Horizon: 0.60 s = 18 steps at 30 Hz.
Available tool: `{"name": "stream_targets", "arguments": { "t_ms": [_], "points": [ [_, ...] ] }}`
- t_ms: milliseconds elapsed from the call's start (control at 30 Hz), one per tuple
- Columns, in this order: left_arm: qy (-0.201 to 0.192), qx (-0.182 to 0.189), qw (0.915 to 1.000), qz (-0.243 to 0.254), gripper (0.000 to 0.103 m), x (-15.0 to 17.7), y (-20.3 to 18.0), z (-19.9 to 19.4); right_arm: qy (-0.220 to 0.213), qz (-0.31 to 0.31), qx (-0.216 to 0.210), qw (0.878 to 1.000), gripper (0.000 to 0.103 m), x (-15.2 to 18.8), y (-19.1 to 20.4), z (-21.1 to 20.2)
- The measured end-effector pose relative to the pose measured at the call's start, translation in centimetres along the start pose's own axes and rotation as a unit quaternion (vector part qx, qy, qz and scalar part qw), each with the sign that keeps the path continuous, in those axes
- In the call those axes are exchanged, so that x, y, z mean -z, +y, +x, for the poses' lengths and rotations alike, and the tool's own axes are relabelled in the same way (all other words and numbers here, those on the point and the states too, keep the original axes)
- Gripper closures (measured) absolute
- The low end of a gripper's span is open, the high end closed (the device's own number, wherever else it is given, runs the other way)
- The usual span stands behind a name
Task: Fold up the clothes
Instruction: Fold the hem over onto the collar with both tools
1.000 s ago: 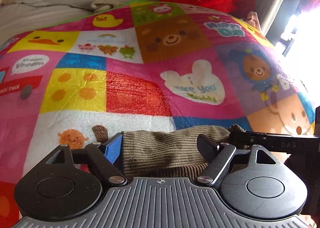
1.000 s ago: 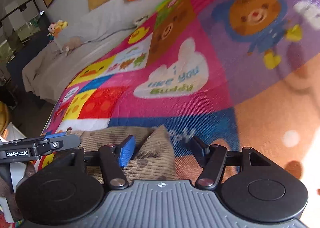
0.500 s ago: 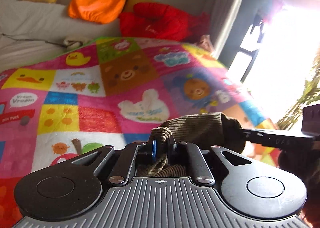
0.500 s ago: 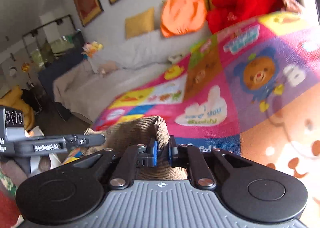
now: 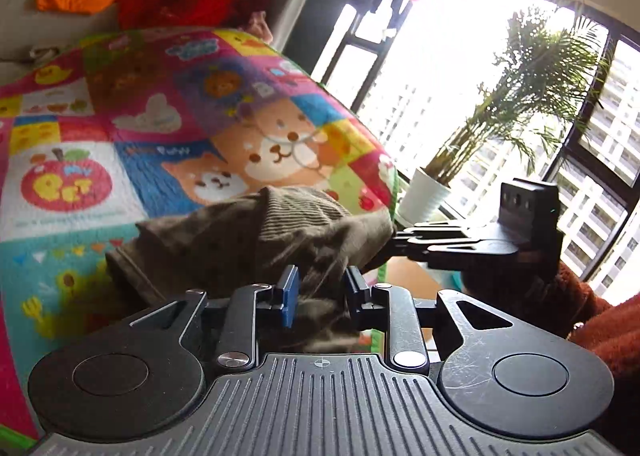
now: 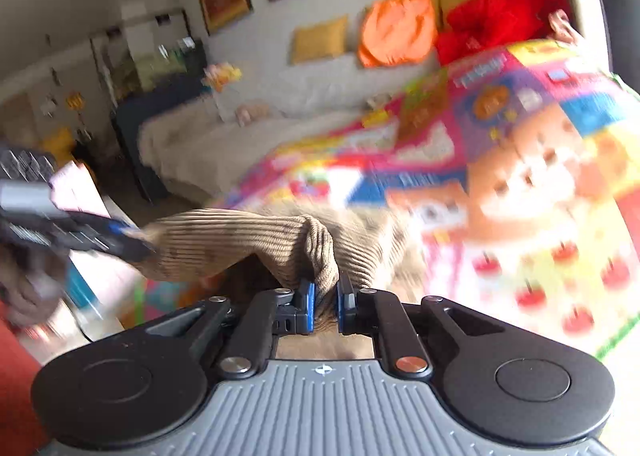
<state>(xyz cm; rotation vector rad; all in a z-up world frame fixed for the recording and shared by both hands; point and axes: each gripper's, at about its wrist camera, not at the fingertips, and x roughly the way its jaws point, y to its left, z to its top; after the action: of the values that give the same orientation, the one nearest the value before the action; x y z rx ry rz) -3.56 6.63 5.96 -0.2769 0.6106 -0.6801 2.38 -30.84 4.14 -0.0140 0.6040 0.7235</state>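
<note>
**Corduroy garment lifted between two hand-held grippers above the bed**

Left wrist view: the left hand-held gripper (image 5: 318,292) had its jaws partly apart, having just been opening, with brown ribbed fabric of the corduroy garment (image 5: 256,240) lying between the blue pads (image 5: 289,291). Whether the pads pressed on the cloth could not be told. The garment hung bunched over the patchwork cartoon blanket (image 5: 120,128) on the bed. To the right, the right hand-held gripper (image 5: 404,240) met the garment's far edge, a rust-red sleeve (image 5: 608,320) behind it. A potted palm (image 5: 500,104) stood by the bright window (image 5: 432,40).

Right wrist view, blurred: the right hand-held gripper (image 6: 325,306) was nearly closed, pinching a fold of the corduroy garment (image 6: 256,240). The cloth stretched left to the left hand-held gripper (image 6: 138,246). Behind lay the blanket (image 6: 520,160), an orange pumpkin cushion (image 6: 396,32) and a red plush heap (image 6: 496,24).
</note>
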Motion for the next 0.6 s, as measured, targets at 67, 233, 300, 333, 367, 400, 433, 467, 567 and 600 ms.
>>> {"name": "stream_targets", "arguments": {
  "t_ms": [67,233,300,333,367,400,433,467,567,600],
  "points": [
    [-0.005,0.002,1.0,0.007,0.051,-0.2,0.2,-0.6,0.022,-0.002,0.028,0.999,0.093,1.9,-0.4,0.7],
    [-0.049,-0.011,0.9982,0.032,0.029,-3.2,1.5,-0.3,0.014,-0.018,0.043,0.999,0.093,3.2,0.0,0.7],
    [-0.036,-0.026,0.9986,0.027,0.027,-4.2,2.6,2.0,0.019,-0.031,0.05,0.998,0.091,3.2,0.4,0.7],
    [-0.021,-0.036,0.999,0.017,0.027,-4.6,3.2,3.3,0.022,-0.037,0.053,0.998,0.088,3.2,0.5,0.7],
    [0.004,-0.048,0.9988,-0.01,0.028,-4.5,3.9,4.7,0.025,-0.044,0.058,0.997,0.081,3.3,0.7,0.5],
    [0.027,-0.057,0.9974,-0.035,0.028,-4.3,4.7,5.9,0.027,-0.05,0.062,0.996,0.076,3.3,0.8,0.3],
    [0.04,-0.057,0.9959,-0.058,0.029,-3.8,5.3,6.5,0.024,-0.055,0.066,0.996,0.066,3.7,1.0,-0.5],
    [0.042,-0.053,0.9949,-0.075,0.029,-3.2,5.7,6.6,0.02,-0.06,0.071,0.995,0.059,4.0,1.1,-1.2],
    [0.021,-0.04,0.9919,-0.119,0.027,-1.6,6.8,5.5,0.002,-0.052,0.075,0.996,0.045,4.7,0.9,-3.4],
    [0.011,-0.036,0.99,-0.136,0.027,-1.1,7.2,5.0,-0.008,-0.041,0.076,0.996,0.045,4.7,0.6,-4.1]
  ]
}}
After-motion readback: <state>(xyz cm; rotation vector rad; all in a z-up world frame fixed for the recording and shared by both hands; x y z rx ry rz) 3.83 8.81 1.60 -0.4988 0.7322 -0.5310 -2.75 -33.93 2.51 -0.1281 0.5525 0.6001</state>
